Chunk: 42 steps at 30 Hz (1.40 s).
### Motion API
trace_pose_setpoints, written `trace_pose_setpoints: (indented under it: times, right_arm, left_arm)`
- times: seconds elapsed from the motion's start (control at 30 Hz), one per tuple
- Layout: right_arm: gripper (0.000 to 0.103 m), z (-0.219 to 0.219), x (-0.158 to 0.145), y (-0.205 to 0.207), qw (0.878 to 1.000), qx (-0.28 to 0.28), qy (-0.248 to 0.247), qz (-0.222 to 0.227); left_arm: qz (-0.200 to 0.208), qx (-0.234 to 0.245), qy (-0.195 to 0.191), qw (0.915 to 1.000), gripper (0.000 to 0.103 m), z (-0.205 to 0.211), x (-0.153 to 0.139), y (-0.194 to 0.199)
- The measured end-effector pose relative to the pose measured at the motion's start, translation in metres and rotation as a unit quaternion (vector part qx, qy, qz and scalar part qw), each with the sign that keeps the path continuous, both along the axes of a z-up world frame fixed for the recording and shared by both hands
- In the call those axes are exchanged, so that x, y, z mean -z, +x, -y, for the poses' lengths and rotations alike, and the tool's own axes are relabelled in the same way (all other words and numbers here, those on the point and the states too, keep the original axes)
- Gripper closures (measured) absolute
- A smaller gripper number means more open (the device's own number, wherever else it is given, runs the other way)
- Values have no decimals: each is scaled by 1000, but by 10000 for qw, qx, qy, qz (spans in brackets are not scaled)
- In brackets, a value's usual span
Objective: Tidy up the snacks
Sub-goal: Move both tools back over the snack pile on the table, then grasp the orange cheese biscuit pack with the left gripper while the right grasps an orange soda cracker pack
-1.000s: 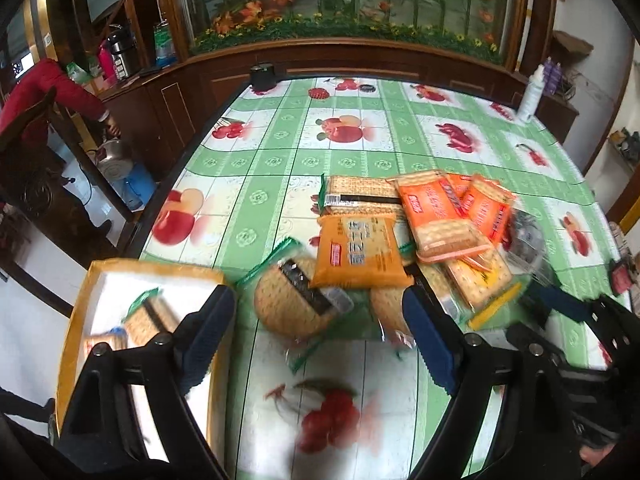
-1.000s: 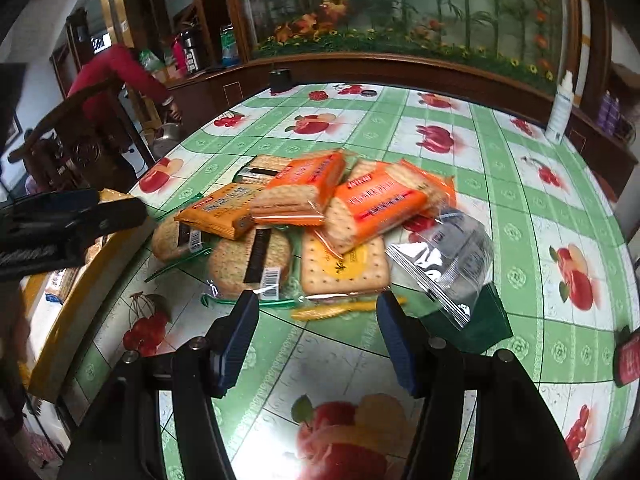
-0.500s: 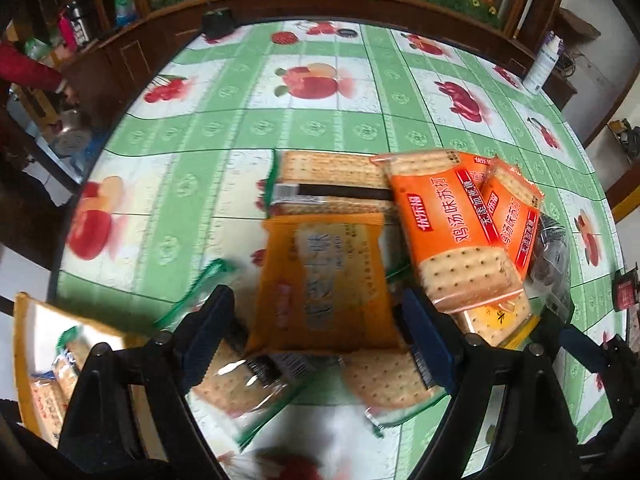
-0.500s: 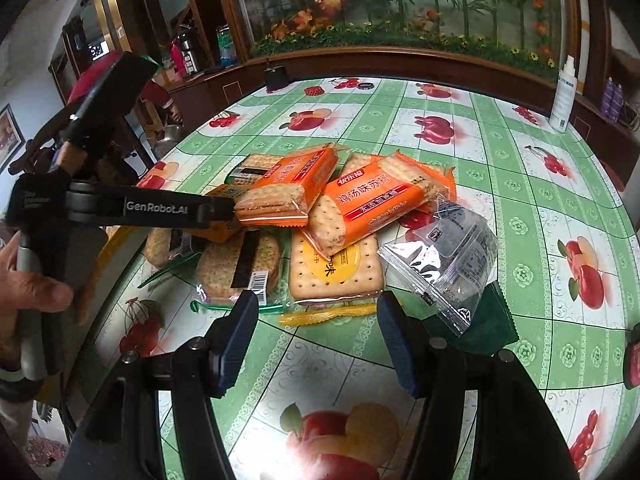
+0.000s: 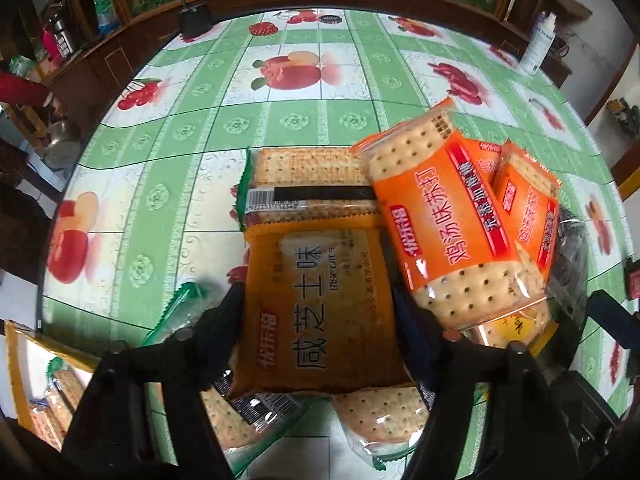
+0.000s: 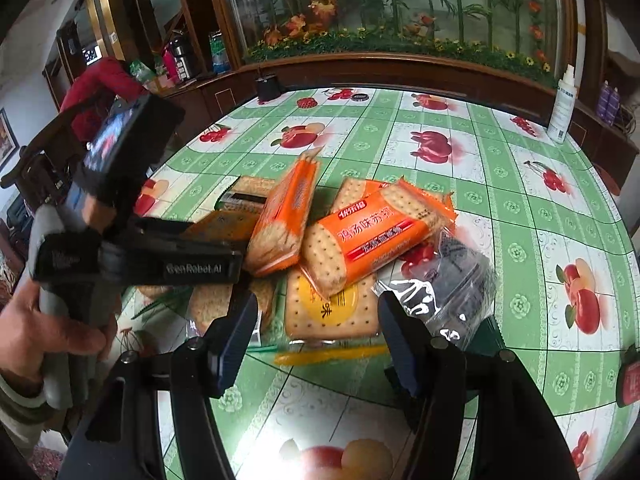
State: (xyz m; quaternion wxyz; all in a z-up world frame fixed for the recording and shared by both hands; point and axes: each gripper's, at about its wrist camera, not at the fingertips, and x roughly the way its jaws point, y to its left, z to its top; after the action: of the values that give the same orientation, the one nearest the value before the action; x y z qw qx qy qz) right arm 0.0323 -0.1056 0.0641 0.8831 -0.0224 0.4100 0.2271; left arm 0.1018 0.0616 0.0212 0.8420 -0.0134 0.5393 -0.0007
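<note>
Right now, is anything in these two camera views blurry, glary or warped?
Left wrist view: strong fisheye bend curves the tablecloth; the yellow biscuit pack between the left gripper fingers reads sharp. Right wrist view: the tilted orange cracker pack is motion-smeared, glare whitens the clear bag, and the right gripper is open.

My yellow-orange biscuit pack (image 5: 320,312) lies flat atop the snack pile (round crackers (image 5: 380,416) underneath), beside tilted orange soda-cracker packs (image 5: 452,232).

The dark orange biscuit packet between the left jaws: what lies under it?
Under the dark orange biscuit packet lie round crackers in clear wrap; whatever is beneath its middle is covered.
</note>
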Motion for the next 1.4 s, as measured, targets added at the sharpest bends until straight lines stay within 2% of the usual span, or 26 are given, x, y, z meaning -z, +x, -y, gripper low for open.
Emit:
trace_pose_setpoints:
  times: [0.13, 0.33, 0.47, 0.63, 0.73, 0.9, 0.93, 0.97, 1.13, 1.23, 1.27, 1.3, 1.4]
  right_arm:
    - [40, -1, -2, 4, 10000, -15, 52, 42]
    - [40, -15, -12, 20, 9998, 5, 21, 179]
    - [40, -40, -13, 36, 9990, -31, -352, 269]
    - [37, -67, -7, 56, 9983, 5, -577, 120]
    - [28, -85, 3, 65, 9963, 86, -854, 27]
    - [29, -104, 23, 78, 9914, 185, -1292, -73]
    - [31, -104, 28, 79, 9915, 144, -1287, -136]
    - [39, -104, 30, 80, 9914, 106, -1291, -173]
    - [42, -90, 24, 66, 9954, -60, -941, -158]
    - [50, -77, 13, 48, 9979, -199, -604, -121]
    - [56, -77, 10, 43, 9980, -243, -582, -83]
    - [76, -78, 8, 37, 9979, -255, -588, -40]
    - [81, -84, 9, 27, 9968, -439, -651, -115]
  left_arm:
    - [62, 22, 1, 10000, 32, -1, -4, -3]
    - [361, 30, 270, 9990, 32, -7, -28, -18]
    - [437, -54, 346, 9984, 32, -23, -38, -27]
    - [532, -56, 338, 9980, 32, -40, -48, -45]
    - [628, -62, 353, 9974, 32, -52, -56, -56]
    - [714, -115, 312, 9969, 32, -66, -61, -66]
    - [720, -131, 303, 9969, 32, -68, -61, -67]
    - [718, -138, 282, 9969, 32, -70, -61, -69]
    - [734, -164, 212, 9969, 32, -73, -60, -74]
    - [779, -158, 181, 9967, 32, -72, -61, -79]
    - [793, -149, 184, 9966, 32, -70, -61, -82]
    - [799, -133, 193, 9965, 32, -69, -61, -83]
    - [787, -99, 166, 9967, 32, -66, -59, -88]
